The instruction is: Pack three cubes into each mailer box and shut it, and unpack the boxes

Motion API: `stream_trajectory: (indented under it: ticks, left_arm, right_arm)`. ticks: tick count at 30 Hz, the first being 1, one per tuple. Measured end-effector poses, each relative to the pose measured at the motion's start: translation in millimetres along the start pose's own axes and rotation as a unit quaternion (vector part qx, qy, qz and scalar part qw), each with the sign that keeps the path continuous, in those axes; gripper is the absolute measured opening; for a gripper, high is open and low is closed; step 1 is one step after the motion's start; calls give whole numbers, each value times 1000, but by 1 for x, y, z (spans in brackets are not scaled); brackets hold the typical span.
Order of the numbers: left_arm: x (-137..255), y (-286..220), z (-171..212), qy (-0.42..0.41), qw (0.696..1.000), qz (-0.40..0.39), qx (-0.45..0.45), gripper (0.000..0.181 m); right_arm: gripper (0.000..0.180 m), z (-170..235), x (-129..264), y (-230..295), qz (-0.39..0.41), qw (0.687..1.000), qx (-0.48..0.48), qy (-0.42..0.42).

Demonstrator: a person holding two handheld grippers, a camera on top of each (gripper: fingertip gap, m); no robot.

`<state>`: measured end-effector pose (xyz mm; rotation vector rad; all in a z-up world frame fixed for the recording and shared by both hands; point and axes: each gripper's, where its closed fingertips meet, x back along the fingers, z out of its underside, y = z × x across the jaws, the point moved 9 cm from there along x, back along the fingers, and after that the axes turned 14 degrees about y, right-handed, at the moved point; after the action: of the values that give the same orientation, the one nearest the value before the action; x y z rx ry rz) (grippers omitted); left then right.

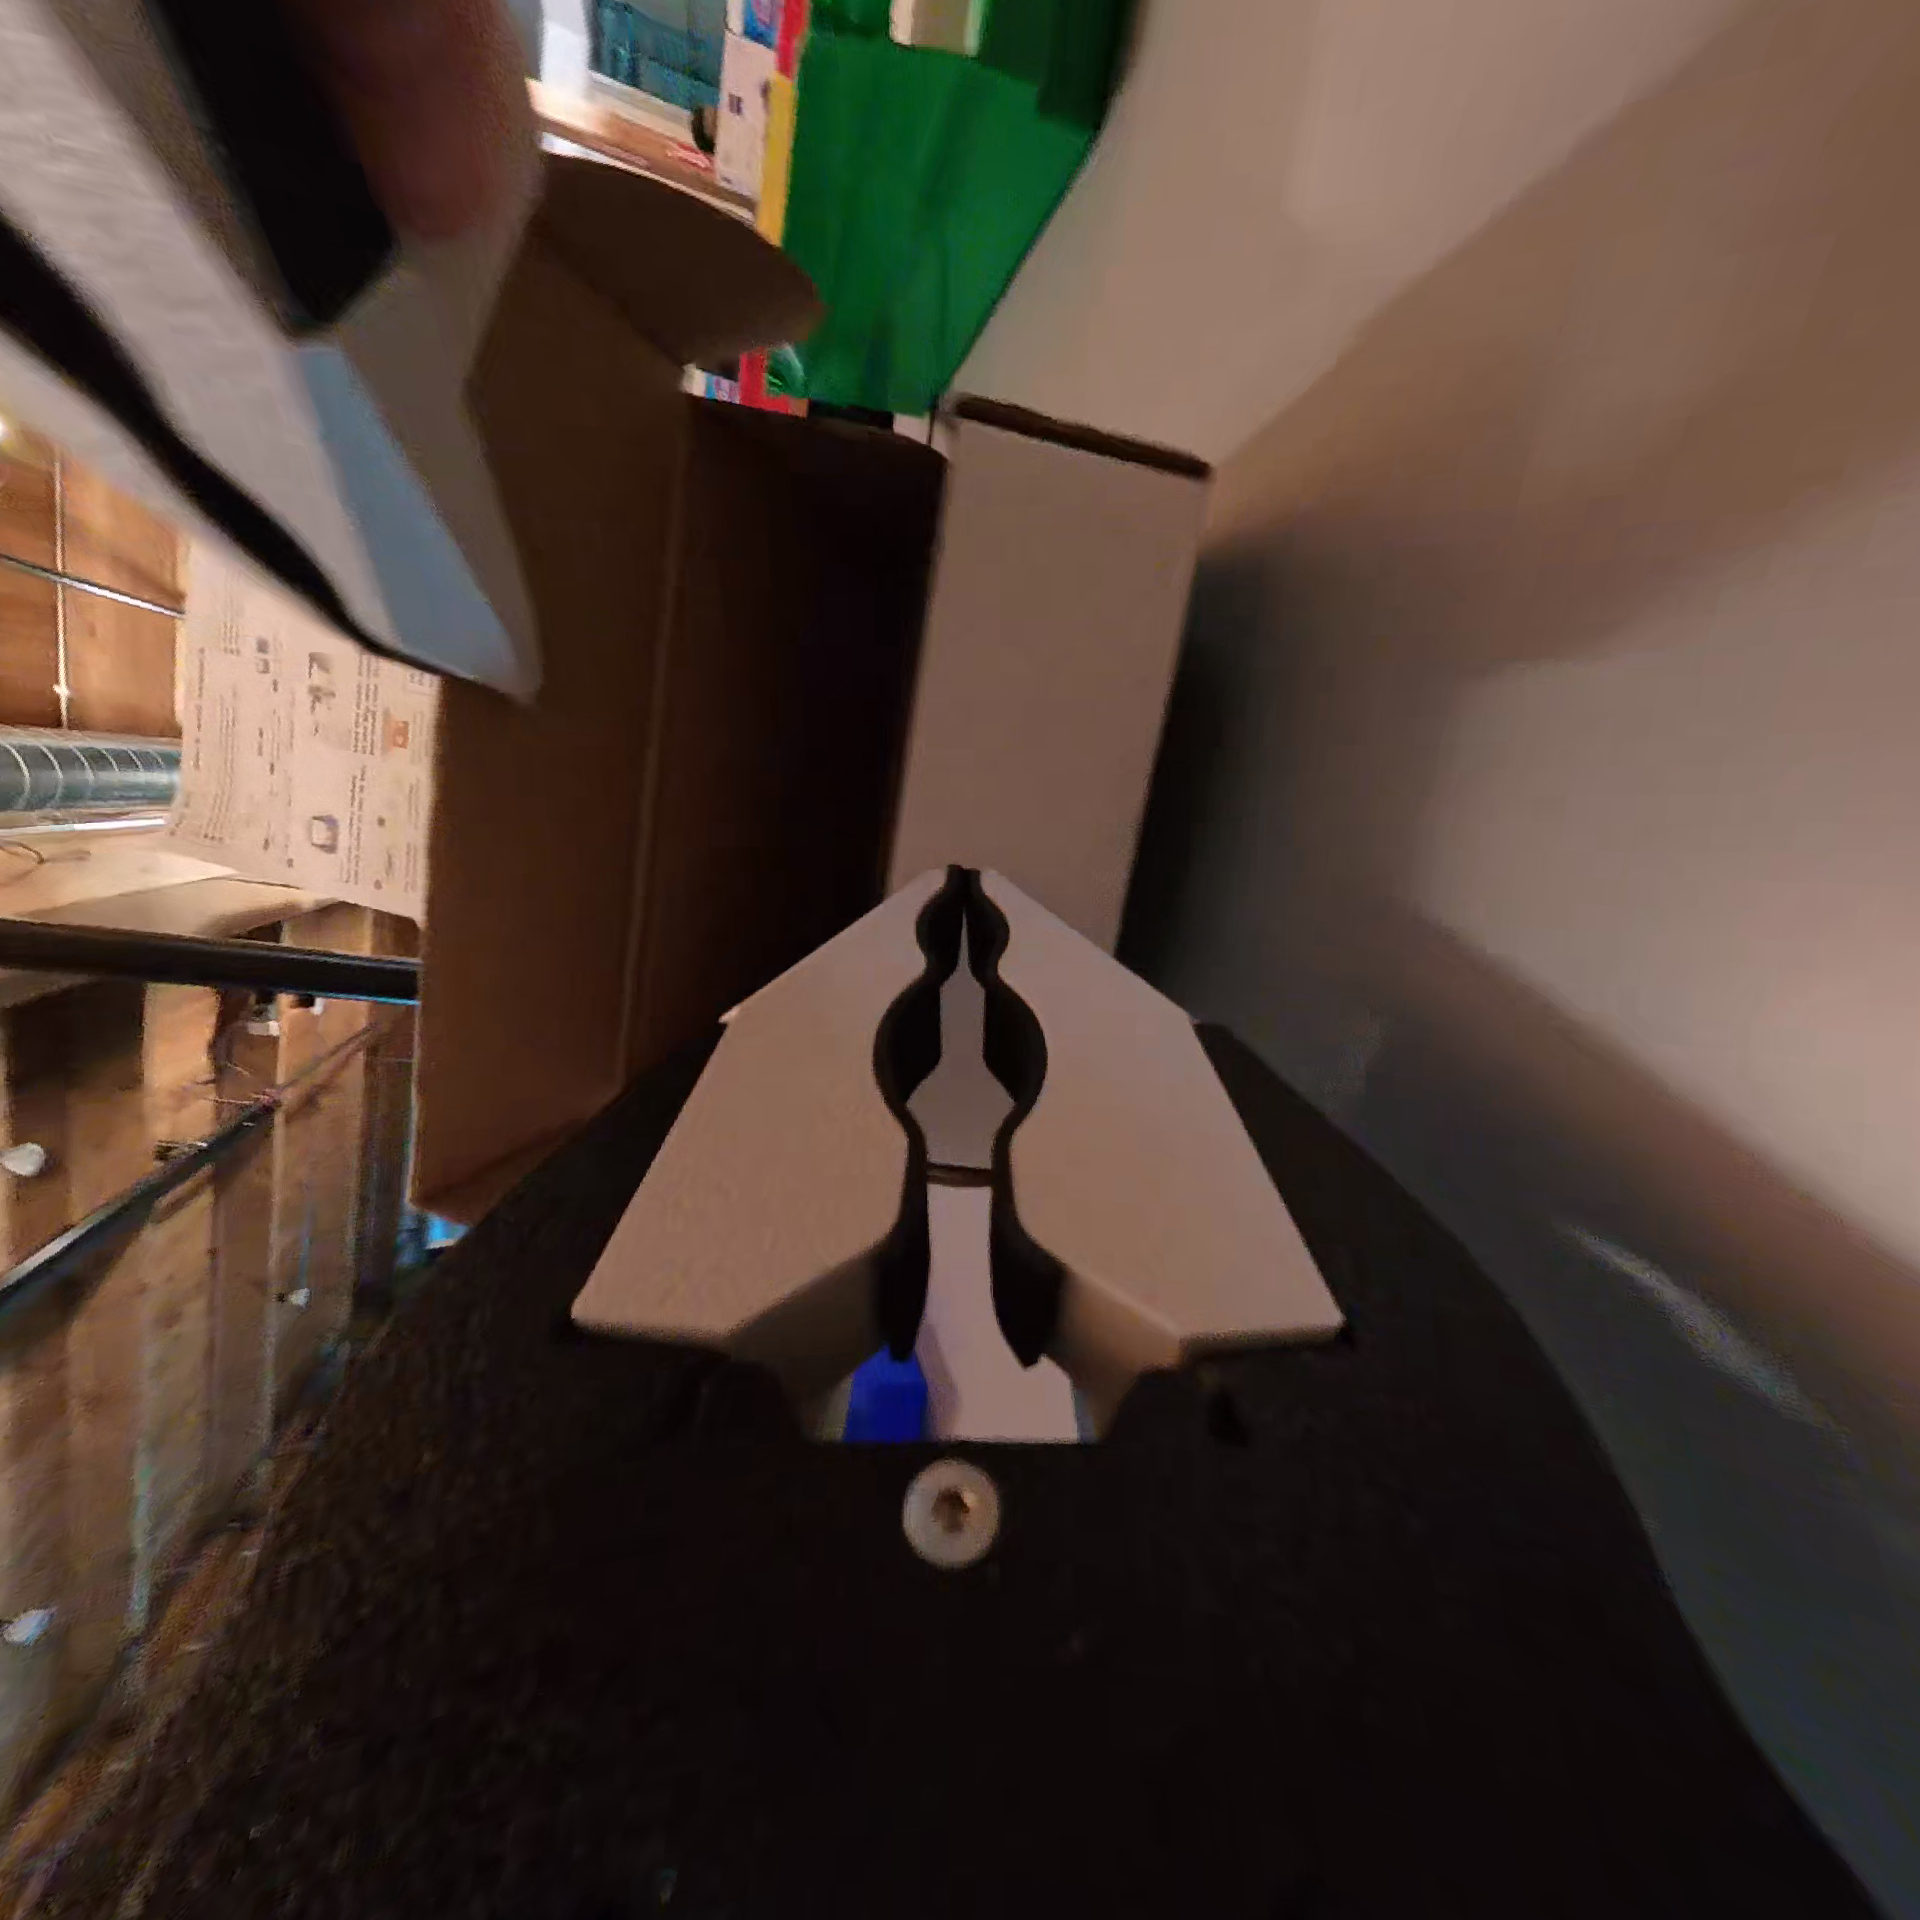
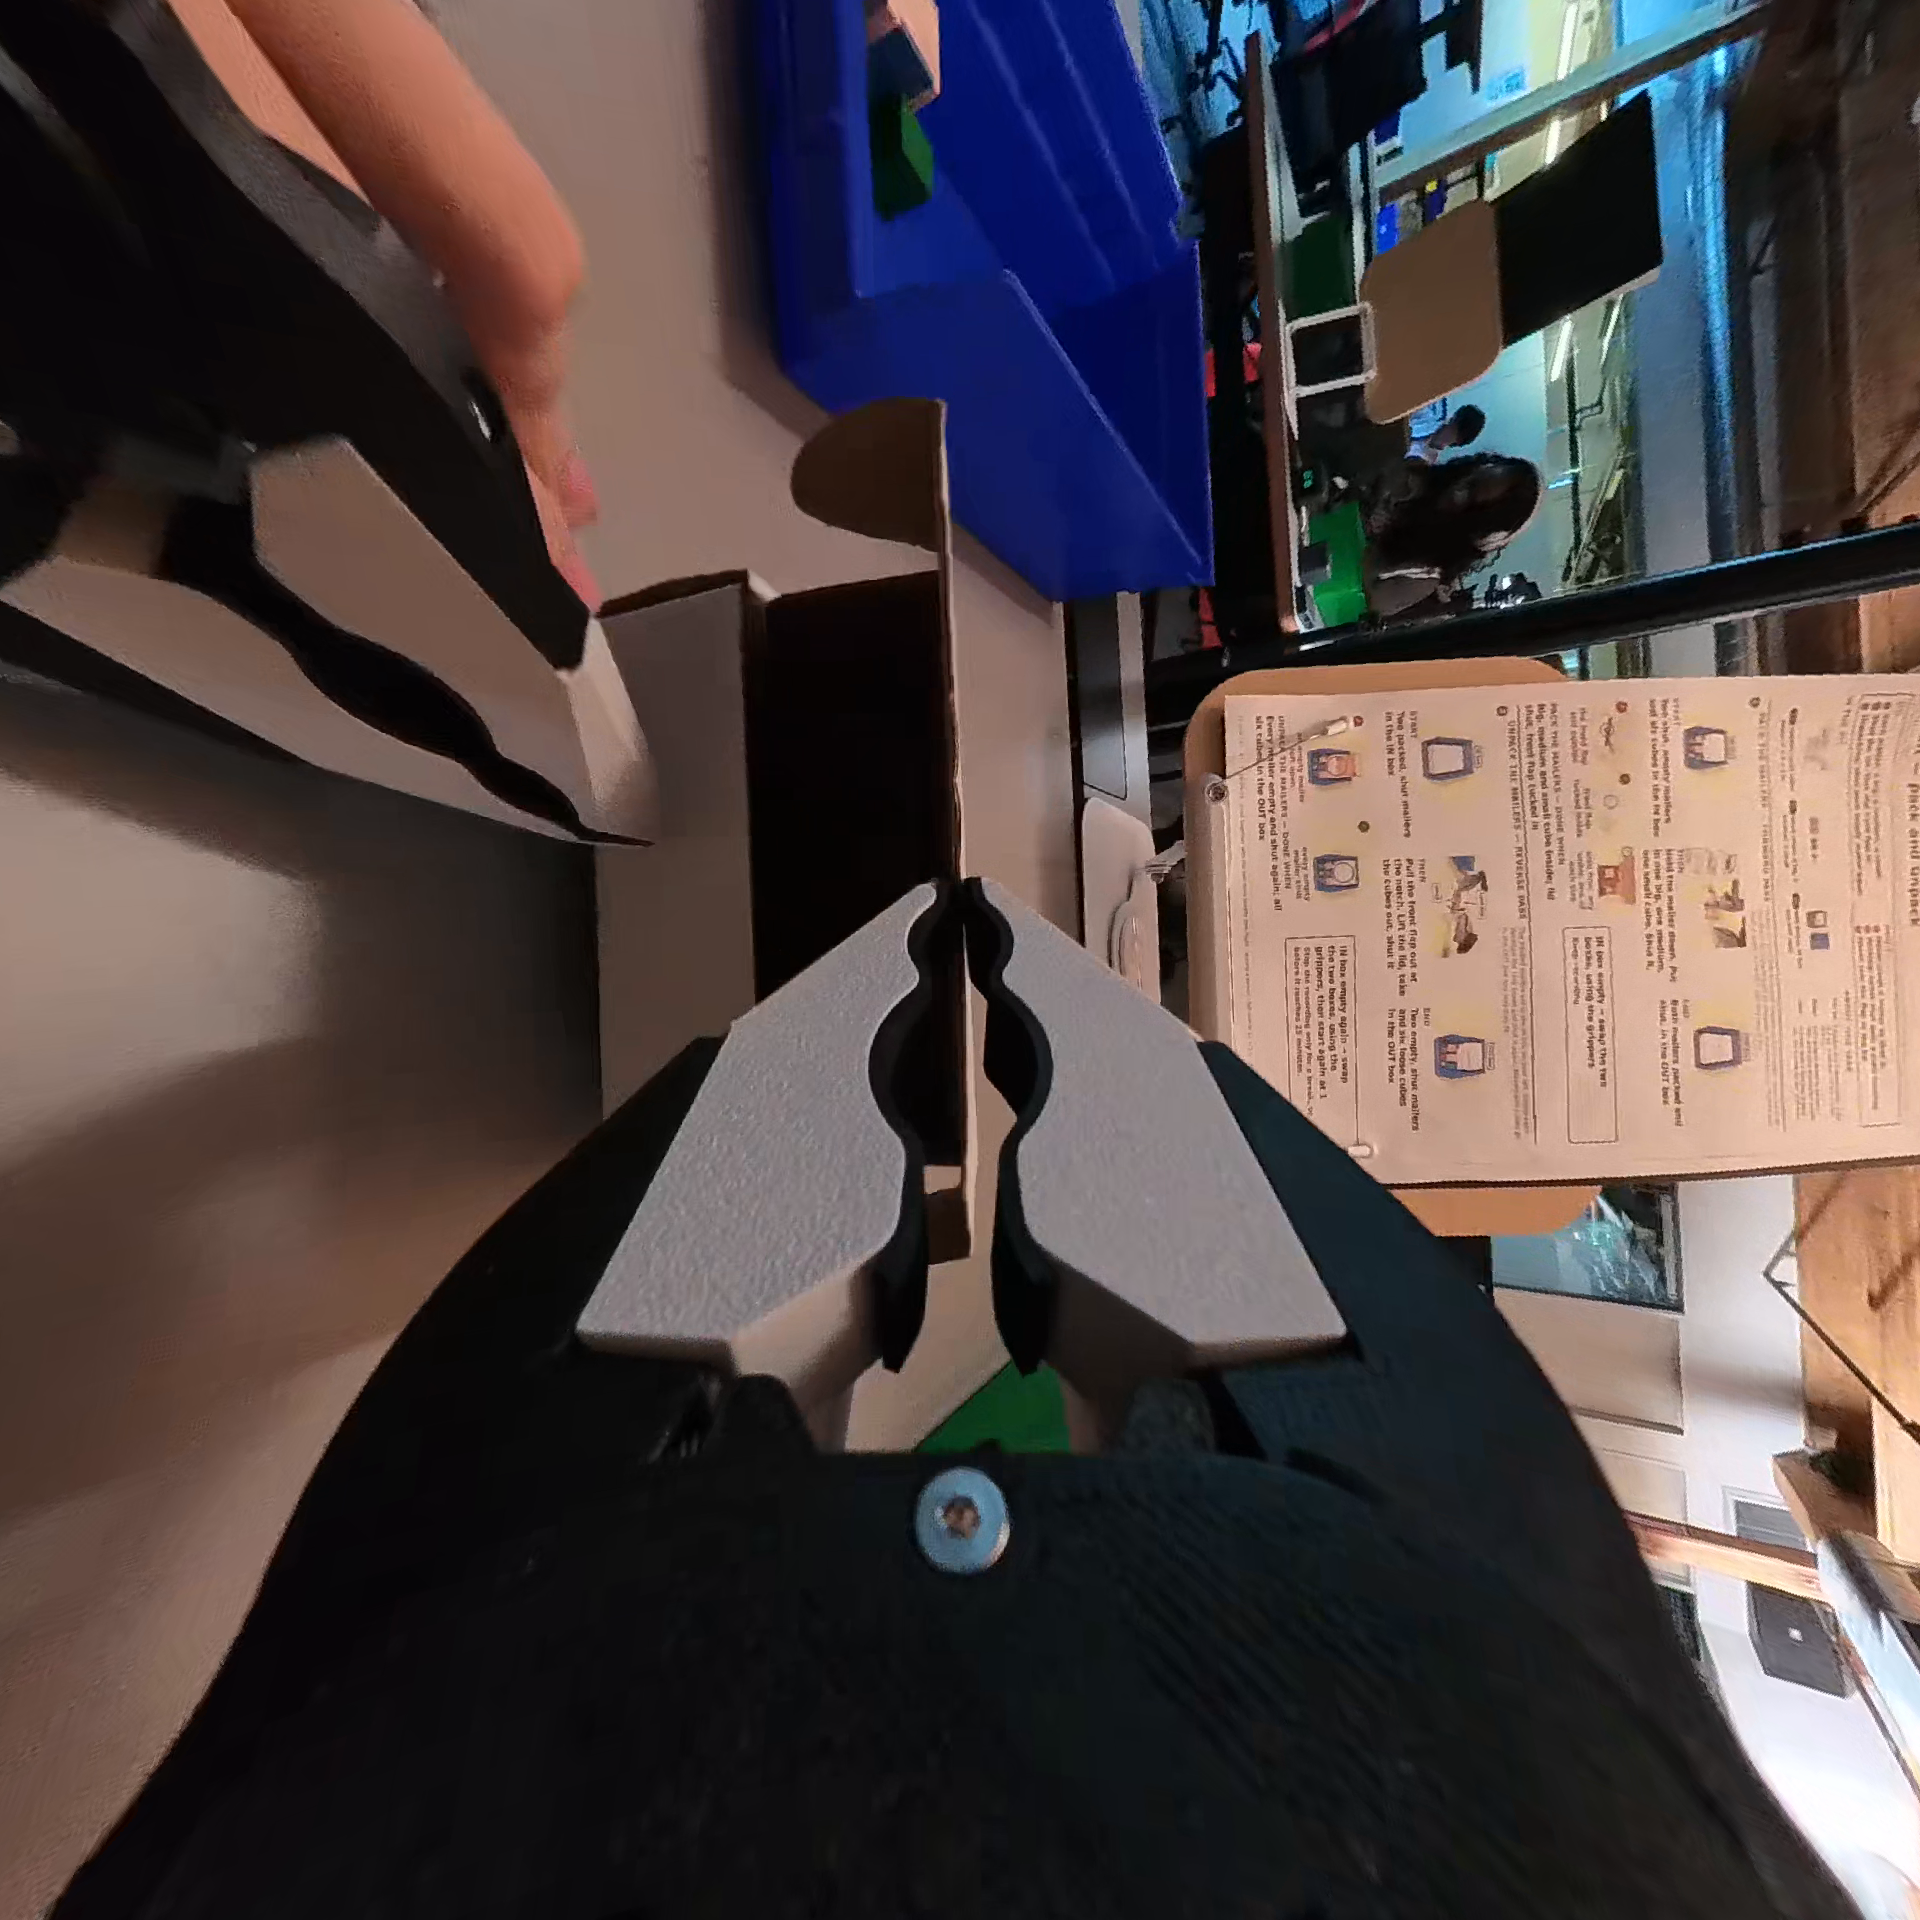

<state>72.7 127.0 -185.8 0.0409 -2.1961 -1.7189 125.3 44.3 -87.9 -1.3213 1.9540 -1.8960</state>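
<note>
A mailer box, white outside and brown inside, stands open on the table; the left wrist view shows its brown inside [image 1: 727,727] and white outer wall [image 1: 1039,675]. My right gripper [image 2: 958,888] is shut on the edge of the raised brown lid [image 2: 951,675], beside the dark interior [image 2: 852,779]. My left gripper [image 1: 961,878] is shut with its tips against the white outer wall; it also shows in the right wrist view [image 2: 613,821], with a hand behind it. The right gripper shows blurred at upper left in the left wrist view [image 1: 416,499]. I see no cubes inside the box.
A blue bin [image 2: 1039,364] beyond the box holds cubes, one of them green [image 2: 899,156]. A green bin [image 1: 935,208] lies behind the box. An instruction sheet on a board [image 2: 1558,914] stands to the side. The pale tabletop [image 2: 260,1039] lies under the box.
</note>
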Motion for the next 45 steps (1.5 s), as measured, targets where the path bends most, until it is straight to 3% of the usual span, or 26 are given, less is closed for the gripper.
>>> stream_trajectory:
  ticks: [5, 10, 13, 18, 25, 31, 34, 37, 39, 43, 45]
  left_arm:
    - [0, 29, 0, -5, 996, -20, 83, 0]
    - [-19, 19, 2, 50, 990, 68, 115, 0]
    - [-19, 16, 2, 48, 987, 69, 139, 0]
    - [-18, 19, 4, 44, 979, 99, 173, 0]
    - [-18, 20, 3, 46, 978, 97, 180, 0]
    - [-17, 22, 5, 28, 971, 106, 213, 0]
    - [-9, 38, 11, 3, 960, 113, 258, 9]
    - [3, 75, 35, -28, 929, 131, 344, 12]
    - [4, 111, 69, -8, 908, 130, 399, 12]
    - [-27, 167, 166, 197, 872, 155, 420, 27]
    - [-47, 181, 208, 292, 830, 214, 423, 44]
  right_arm:
    - [0, -4, -2, -6, -12, 1000, 4, -4]
    - [0, -6, -8, -26, 6, 1000, 8, -5]
    - [0, 0, -22, -51, 18, 1000, 7, -6]
    - [0, 21, -78, -87, 26, 1000, -4, -6]
    - [3, 52, -157, -90, -37, 997, -53, 37]
    - [4, 49, -163, -91, -32, 998, -35, 42]
    - [3, 45, -155, -93, -15, 999, -40, 22]
    - [3, 45, -148, -98, -17, 999, -17, 21]
    - [3, 46, -141, -103, -18, 999, -27, 18]
    - [1, 42, -137, -104, -37, 998, -40, -26]
    - [0, 42, -138, -103, -39, 998, -39, -30]
